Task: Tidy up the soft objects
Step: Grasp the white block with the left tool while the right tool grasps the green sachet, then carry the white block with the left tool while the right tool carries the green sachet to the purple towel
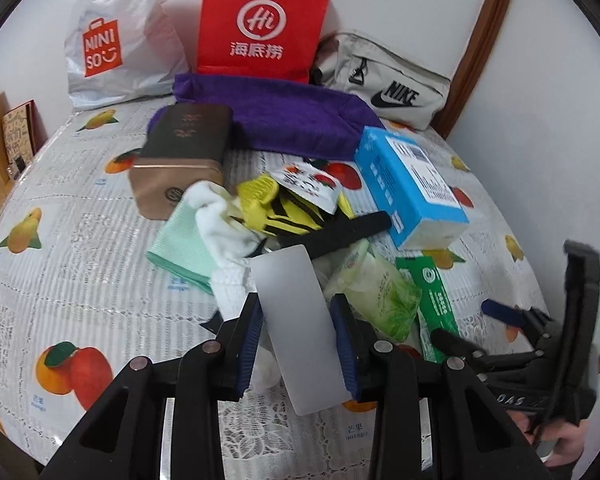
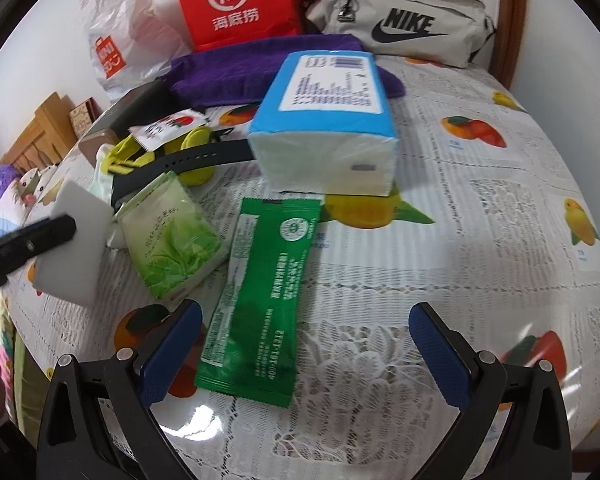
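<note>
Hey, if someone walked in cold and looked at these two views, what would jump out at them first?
Probably the red paper bag standing against the back wall, next to the white Miniso bag. Next, the white sponge block clamped in the left gripper at the near edge of the pile. The right gripper hangs open over a green sachet.

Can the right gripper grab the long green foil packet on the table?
Probably yes. The right gripper is open, and the long green foil packet lies flat near its left finger, with nothing on top.
</note>
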A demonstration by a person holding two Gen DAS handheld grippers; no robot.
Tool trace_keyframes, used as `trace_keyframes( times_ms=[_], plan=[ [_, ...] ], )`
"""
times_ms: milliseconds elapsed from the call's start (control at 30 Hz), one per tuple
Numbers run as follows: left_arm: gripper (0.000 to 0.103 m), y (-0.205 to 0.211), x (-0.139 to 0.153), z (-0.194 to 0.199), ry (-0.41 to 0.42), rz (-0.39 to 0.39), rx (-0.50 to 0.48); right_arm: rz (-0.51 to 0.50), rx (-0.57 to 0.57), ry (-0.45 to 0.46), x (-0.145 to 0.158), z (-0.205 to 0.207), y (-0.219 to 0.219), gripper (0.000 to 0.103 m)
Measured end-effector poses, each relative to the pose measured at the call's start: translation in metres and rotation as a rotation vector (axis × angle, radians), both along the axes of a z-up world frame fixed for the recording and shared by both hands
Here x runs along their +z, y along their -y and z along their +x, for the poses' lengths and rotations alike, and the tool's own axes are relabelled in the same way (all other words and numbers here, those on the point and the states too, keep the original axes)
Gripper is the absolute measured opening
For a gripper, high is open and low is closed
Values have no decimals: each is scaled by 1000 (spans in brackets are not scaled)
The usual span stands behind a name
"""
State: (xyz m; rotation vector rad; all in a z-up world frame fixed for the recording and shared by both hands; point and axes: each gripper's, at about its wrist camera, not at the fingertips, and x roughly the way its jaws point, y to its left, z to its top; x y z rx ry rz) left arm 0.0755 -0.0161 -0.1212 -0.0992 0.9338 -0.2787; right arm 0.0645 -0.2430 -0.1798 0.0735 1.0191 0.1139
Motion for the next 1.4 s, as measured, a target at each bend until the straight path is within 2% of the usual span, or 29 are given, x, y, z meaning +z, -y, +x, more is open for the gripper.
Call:
trace_keyframes(
  times_ms=[67, 233, 333, 367, 467, 567, 600, 733, 933, 1167, 1400],
  plan=[
    [33, -4, 2, 0, 4, -5, 10, -1, 4, -2, -4, 2, -4, 102],
    [33, -15, 7, 0, 12, -25, 27, -16, -27, 32, -9, 9, -9, 92],
    [33, -21, 7, 0, 13, -30, 42, -82, -24, 47, -12, 11, -18, 90],
    [33, -23, 6, 1, 11, -30, 48, -112, -13, 62, -13, 9, -22, 88],
    [33, -29, 3, 2, 10, -30, 63, -101, -3, 85, -12, 7, -25, 79],
    [33, -40, 1, 4, 4, -42, 83, -101, 10, 95, -8, 7, -23, 56],
    [33, -43, 1, 4, 2, -46, 88, -100, 5, 95, -7, 7, -20, 44],
    [33, -58, 0, 5, 0, -65, 113, -54, -4, 78, -4, 9, -7, 31],
    [33, -72, 3, 9, 2, -89, 135, -10, 4, 66, 7, 2, 6, 30],
    [33, -84, 16, 13, 11, -118, 146, 11, 22, 125, 41, -6, 7, 30],
    [33, -85, 34, 23, 30, -95, 164, 19, 53, 192, 76, 1, 7, 30]
  ],
)
